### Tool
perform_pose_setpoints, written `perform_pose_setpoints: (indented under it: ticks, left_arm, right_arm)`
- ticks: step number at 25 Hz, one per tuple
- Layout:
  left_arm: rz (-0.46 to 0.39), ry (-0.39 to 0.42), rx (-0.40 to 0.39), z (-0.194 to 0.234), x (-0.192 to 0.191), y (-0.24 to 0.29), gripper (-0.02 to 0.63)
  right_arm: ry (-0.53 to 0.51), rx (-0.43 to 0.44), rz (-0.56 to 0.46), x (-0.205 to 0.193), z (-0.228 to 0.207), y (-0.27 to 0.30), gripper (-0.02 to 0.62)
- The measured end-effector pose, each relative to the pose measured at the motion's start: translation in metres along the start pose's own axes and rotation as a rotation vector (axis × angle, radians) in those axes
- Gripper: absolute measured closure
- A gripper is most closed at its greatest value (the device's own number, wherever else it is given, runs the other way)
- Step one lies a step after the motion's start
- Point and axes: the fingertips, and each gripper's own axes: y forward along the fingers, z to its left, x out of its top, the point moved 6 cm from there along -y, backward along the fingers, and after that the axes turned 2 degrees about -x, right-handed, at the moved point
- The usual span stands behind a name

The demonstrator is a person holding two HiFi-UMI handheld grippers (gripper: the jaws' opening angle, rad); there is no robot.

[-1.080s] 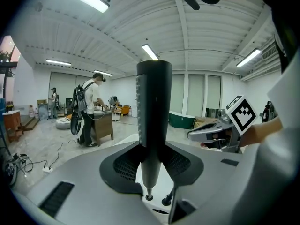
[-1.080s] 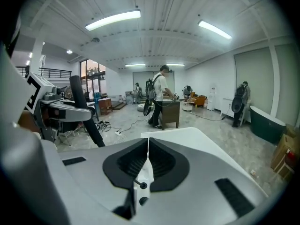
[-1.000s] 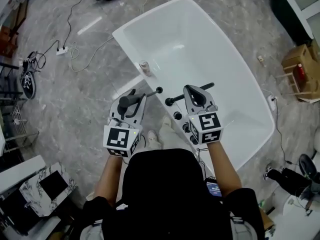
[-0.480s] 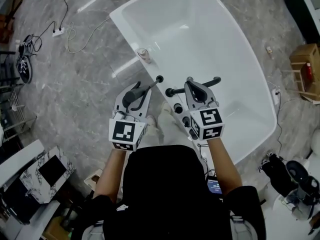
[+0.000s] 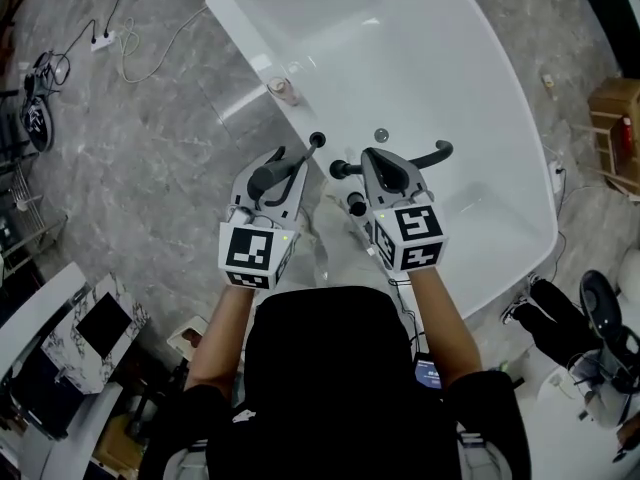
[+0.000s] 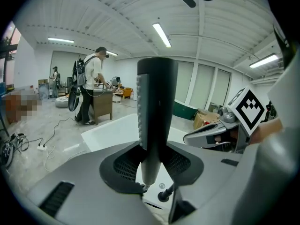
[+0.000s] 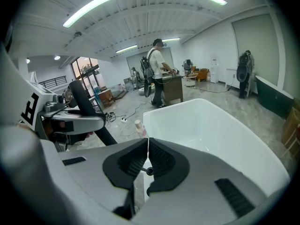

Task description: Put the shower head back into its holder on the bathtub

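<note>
The left tool [image 5: 283, 171] has its jaws pressed against both sides of the shower head [image 6: 157, 102], a dark handset that stands upright between them with its wide end up and its narrow end pointing down past the fingertips. In the head view the shower head [image 5: 268, 178] lies along the tool's jaws, just short of the near rim of the white bathtub [image 5: 400, 58]. A thin black rod with a ball end [image 5: 317, 140] sits just ahead of the left tool's tips, at the rim; whether it touches the handset cannot be told. The right tool [image 5: 378, 163] is just beside the left one, on its right, and its jaws [image 7: 148, 149] are drawn together with the tips meeting and nothing held between them. A curved black spout [image 5: 425, 156] reaches out over the tub from beside the right tool's tips, and round black knobs [image 5: 355, 205] sit on the rim between the two tools. Farther along the rim, well ahead of the left tool, stands a small bottle [image 5: 283, 90]. Behind the tub, far ahead of both tools, a person with a backpack [image 7: 157, 69] stands at a desk.
</note>
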Motion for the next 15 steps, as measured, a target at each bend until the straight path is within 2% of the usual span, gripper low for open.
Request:
perform_pose_setpoints:
  ticks: [7, 15]
  left_arm:
    - [0.042, -0.017, -0.022, 0.002, -0.025, 0.02, 0.462]
    - [0.104, 0.005, -0.039, 0.001, -0.062, 0.05, 0.462]
  right_arm:
    - [0.03, 0.006, 0.045, -0.022, -0.004, 0.019, 0.571]
    - [0.049, 0.029, 0.086, -0.046, -0.006, 0.042, 0.571]
